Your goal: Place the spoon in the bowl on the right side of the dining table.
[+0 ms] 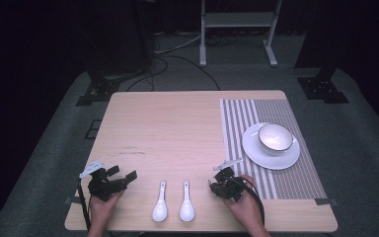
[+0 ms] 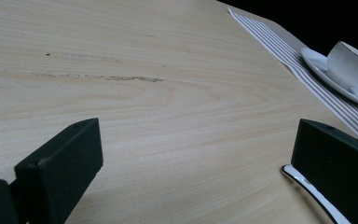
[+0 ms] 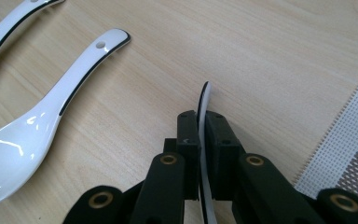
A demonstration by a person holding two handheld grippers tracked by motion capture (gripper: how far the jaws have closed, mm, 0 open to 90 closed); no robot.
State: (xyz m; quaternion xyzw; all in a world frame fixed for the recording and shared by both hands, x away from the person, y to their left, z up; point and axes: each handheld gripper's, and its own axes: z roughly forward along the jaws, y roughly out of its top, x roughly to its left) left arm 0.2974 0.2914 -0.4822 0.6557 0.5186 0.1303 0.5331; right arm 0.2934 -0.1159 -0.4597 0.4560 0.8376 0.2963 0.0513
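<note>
Pale wood grain covers the rectangular surface (image 1: 177,128), whose far and left parts lie bare and open right up to the rounded far corners. Along the right edge runs a grey-and-white striped woven placemat (image 1: 271,148), carrying a round white saucer plate (image 1: 256,148) with a white dark-rimmed bowl (image 1: 275,137) on it. Near the front edge, about midway, two white ceramic soup spoons lie side by side, just apart, handles pointing to the far edge: the left spoon (image 1: 160,203) and the right spoon (image 1: 186,202). The left tongs (image 1: 119,178) sit at the front left corner in a hand (image 1: 101,205), jaws spread wide over bare wood, with a dark-edged spoon handle (image 2: 307,189) showing beside one jaw. The right tongs (image 1: 216,178), held by the other hand (image 1: 244,202), rest between the spoons and the placemat's near left corner; in the right gripper view their jaws are clamped on a thin white dark-edged strip (image 3: 204,109), seen edge-on, and I cannot tell what it belongs to. No readable writing shows anywhere; faint scuff marks (image 2: 121,78) cross the wood.
</note>
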